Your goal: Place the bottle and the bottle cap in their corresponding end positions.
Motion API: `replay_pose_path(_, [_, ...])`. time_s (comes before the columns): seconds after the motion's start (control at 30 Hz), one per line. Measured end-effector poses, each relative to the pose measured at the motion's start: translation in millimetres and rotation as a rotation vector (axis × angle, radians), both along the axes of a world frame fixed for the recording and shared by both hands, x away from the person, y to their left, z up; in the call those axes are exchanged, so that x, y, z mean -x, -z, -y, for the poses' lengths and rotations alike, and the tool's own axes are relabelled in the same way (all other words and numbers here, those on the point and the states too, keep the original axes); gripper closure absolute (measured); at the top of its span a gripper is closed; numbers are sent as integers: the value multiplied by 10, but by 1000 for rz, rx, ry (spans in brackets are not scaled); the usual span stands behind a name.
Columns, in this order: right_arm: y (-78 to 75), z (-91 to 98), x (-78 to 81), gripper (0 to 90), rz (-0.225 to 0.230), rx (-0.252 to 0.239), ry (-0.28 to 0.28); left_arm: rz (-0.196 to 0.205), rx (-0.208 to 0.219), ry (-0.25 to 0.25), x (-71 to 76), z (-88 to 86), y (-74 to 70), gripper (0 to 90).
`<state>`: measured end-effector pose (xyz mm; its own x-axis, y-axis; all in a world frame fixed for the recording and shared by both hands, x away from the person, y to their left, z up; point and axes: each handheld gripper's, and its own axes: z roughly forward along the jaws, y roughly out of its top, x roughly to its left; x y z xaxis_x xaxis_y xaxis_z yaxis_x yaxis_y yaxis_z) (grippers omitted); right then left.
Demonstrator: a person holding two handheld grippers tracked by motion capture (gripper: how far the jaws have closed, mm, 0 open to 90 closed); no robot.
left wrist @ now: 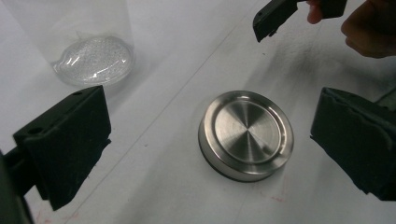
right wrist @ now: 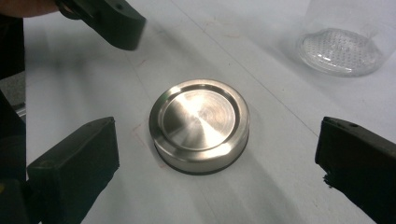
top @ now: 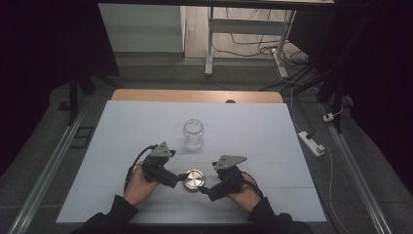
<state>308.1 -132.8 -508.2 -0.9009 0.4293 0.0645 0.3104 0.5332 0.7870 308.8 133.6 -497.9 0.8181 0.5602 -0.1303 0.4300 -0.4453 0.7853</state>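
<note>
Left hand-held gripper (left wrist: 205, 140), right hand-held gripper (right wrist: 215, 163) agape; round brushed-steel lid (right wrist: 199, 125) flat between, untouched.

this looks like a lab or recording room set up for data capture, not a home. a wooden table (top: 197, 95) carries a plain white board (top: 146, 126) as its work surface, with almost nothing on it. dark curtains or screens (top: 44, 44) close in the left and right sides. metal rails (top: 44, 175) run along the grey floor on both sides of the table. at the far right, loose cables (top: 292, 63) trail over the floor to a white power strip (top: 311, 143). farther back stand the metal legs of another desk (top: 209, 44).
</note>
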Motion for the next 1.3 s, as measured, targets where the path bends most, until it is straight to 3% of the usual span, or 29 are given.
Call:
replay_pose_path(0.23, [2,7,32,0,0,13,-19,5,-4,-1,136,-77,18,0])
replay_pose_path(0.43, [-14,40,34,0,2,9,-12,4,13,-13,230,-152,8,0])
replay_pose_path(0.8, [-62,158,63,0,0,5,11,15,6,-32,399,-282,-6,0])
replay_pose_path(1.3, [-128,451,130,0,15,15,70,14,6,-110,675,-590,16,0])
